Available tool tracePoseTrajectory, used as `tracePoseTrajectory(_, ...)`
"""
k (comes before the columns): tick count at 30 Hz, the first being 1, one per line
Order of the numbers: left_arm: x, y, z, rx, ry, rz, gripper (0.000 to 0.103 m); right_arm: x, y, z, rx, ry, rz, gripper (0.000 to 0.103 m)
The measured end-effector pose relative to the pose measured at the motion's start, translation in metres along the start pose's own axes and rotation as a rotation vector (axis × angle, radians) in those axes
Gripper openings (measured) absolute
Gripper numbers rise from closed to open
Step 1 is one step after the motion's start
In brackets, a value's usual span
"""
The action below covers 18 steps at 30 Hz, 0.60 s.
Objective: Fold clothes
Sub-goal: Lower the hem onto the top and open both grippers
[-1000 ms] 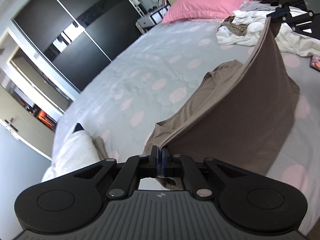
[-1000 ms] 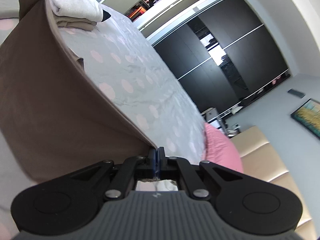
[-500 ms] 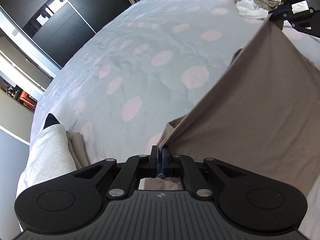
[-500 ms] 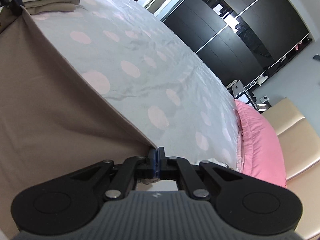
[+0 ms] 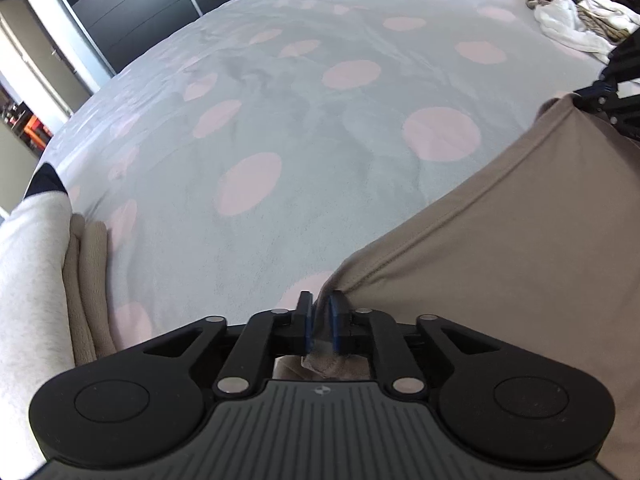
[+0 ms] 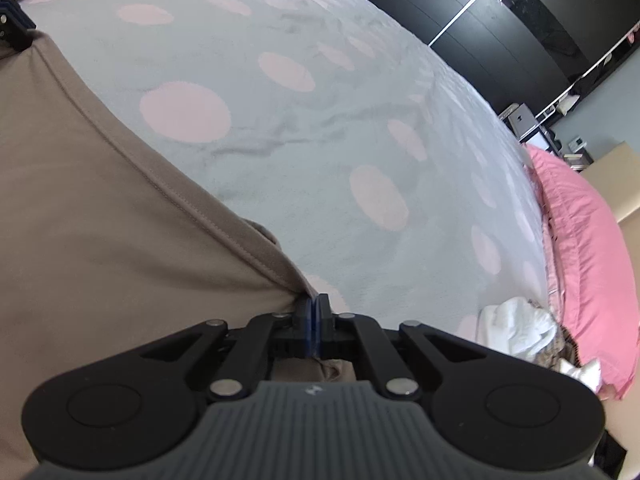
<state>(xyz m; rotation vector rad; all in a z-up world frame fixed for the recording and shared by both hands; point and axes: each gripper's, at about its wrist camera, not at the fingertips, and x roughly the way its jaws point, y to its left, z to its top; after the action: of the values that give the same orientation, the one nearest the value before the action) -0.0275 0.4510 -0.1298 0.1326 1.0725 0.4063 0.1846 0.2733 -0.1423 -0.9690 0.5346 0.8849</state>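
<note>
Soft, light brown garment [image 5: 520,248] sags over the bed [image 5: 300,140]; right gripper [image 6: 313,312] pinches one hem corner, left gripper [image 5: 320,316] jaws slightly parted around the other.

You will find no readable words, numbers or brand names in either wrist view. The only mark is a small round emblem, split into light and dark quarters, on the ribbed grey body of your left gripper [image 5: 320,330] and again on your right gripper [image 6: 313,322]. It carries no lettering you could make out.
</note>
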Motion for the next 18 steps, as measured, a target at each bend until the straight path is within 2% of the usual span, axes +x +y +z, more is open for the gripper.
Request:
tracePoseTrajectory(3,-0.001,0.002,-0.001,-0.006,-0.008,0.034,0.022,0.003,-0.005,0.001,0.044,0.007,0.013,0.005)
tracePoseTrajectory(6,-0.007,0.010,0.002,-0.028,-0.016,0.097,0.023,-0.002,-0.014,0.002,0.092,0.012,0.013,0.010)
tracePoseTrajectory(8,-0.018,0.017,0.001,-0.058,-0.029,0.126,0.023,-0.007,-0.023,0.002,0.130,0.017,0.007,0.017)
tracePoseTrajectory(10,-0.031,0.024,0.000,-0.092,-0.035,0.144,0.023,-0.015,-0.034,0.001,0.178,0.029,-0.001,0.030)
tracePoseTrajectory(12,-0.047,0.027,-0.003,-0.113,-0.039,0.163,0.023,-0.025,-0.046,-0.002,0.229,0.044,-0.006,0.037)
tracePoseTrajectory(15,-0.074,0.027,-0.012,-0.144,-0.043,0.152,0.024,-0.047,-0.057,-0.010,0.281,0.050,0.007,0.037)
tracePoseTrajectory(18,-0.104,0.018,-0.034,-0.151,-0.054,0.094,0.024,-0.077,-0.057,-0.026,0.312,0.043,0.045,0.037)
